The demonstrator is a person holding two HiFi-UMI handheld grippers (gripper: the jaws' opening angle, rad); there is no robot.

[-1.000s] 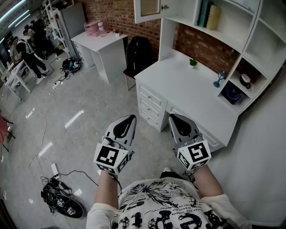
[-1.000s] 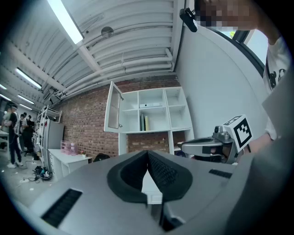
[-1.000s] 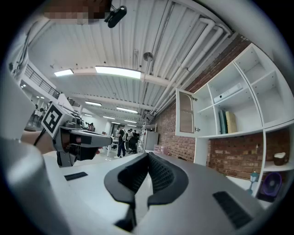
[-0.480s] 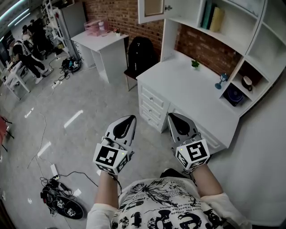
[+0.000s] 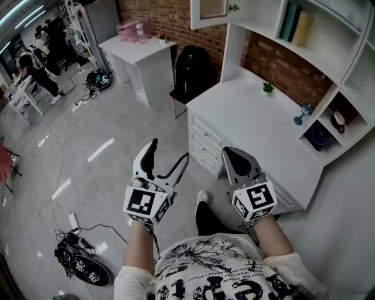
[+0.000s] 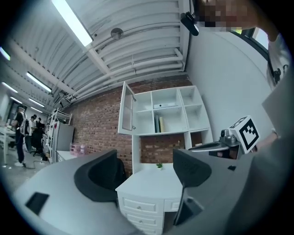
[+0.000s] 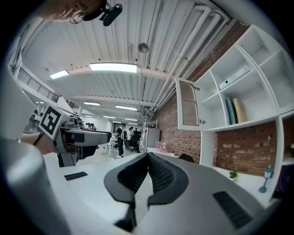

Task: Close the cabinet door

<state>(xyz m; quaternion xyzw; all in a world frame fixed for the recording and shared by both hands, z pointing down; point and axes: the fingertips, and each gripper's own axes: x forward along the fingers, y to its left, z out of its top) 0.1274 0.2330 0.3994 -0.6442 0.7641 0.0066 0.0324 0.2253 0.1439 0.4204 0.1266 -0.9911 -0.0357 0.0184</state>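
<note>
The cabinet door hangs open and upright at top centre, well ahead of the left hand-held gripper, jaws opening on nothing, and the seemingly nearer right hand-held gripper, pressed together and empty.

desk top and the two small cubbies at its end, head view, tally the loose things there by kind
potted plant: 1
blue stemmed ornament: 1
cup: 1
blue round dish: 1
total: 4
</note>
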